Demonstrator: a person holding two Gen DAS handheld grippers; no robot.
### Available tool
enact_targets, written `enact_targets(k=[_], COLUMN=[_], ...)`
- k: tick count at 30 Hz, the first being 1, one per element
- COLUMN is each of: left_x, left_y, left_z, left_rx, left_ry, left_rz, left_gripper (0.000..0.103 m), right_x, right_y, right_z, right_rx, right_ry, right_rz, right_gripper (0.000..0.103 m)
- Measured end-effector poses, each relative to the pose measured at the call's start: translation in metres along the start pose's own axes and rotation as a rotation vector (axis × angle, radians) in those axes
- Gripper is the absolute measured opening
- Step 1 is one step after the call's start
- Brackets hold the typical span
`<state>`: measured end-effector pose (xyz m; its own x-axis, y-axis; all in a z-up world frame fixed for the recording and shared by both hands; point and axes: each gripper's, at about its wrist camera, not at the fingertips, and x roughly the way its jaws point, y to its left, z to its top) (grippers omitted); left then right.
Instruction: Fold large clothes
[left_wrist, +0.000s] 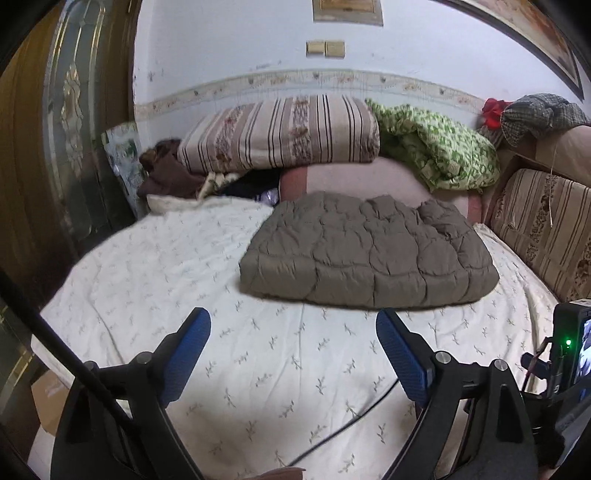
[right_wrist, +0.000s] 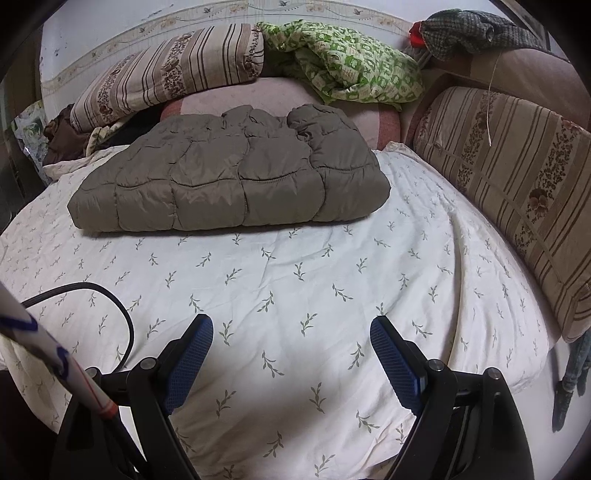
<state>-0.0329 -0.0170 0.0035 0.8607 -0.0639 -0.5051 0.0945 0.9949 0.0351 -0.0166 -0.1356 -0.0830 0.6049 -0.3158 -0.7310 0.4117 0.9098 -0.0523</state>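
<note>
Bed sheet (right_wrist: 295, 280), white w/ leaf print: your work surface, bare at 6 o'clock so there's room to fold. Quilted brown jacket (right_wrist: 229, 177), at 12 o'clock in both views: lies in a compact rectangle, edges stacked, so the fold looks done. Striped duvet (right_wrist: 166, 74) and green quilt (right_wrist: 343, 62), 11 to 1 o'clock: pushed to the wall, out of your way. No containers in view. Left gripper (left_wrist: 293, 332) and right gripper (right_wrist: 291, 339): both jaws wide, nothing between them, well short of the jacket.
</note>
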Motion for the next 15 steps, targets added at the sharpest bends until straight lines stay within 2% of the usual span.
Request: enact_targets(k=[2, 7, 9, 15], left_x=[0.005, 0.023, 0.029, 0.036], left_y=[0.001, -0.002, -0.002, -0.002], left_z=[-0.001, -0.011, -0.014, -0.021], left_rx=[-0.009, 0.009, 0.014, 0.011], left_ry=[0.038, 0.138, 0.175, 0.216], left_rz=[-0.010, 0.038, 0.027, 0.021], left_gripper=[0.090, 0.090, 0.090, 0.090], right_x=[0.001, 0.000, 0.001, 0.003], right_y=[0.001, 0.000, 0.000, 0.004], right_z=[-0.001, -0.002, -0.002, -0.003], right_rx=[-0.003, 0.000, 0.003, -0.018], right_ry=[0.006, 0.008, 0.010, 0.024], right_rz=[0.001, -0.008, -0.009, -0.015], right_gripper=[0.090, 0.090, 0.090, 0.090])
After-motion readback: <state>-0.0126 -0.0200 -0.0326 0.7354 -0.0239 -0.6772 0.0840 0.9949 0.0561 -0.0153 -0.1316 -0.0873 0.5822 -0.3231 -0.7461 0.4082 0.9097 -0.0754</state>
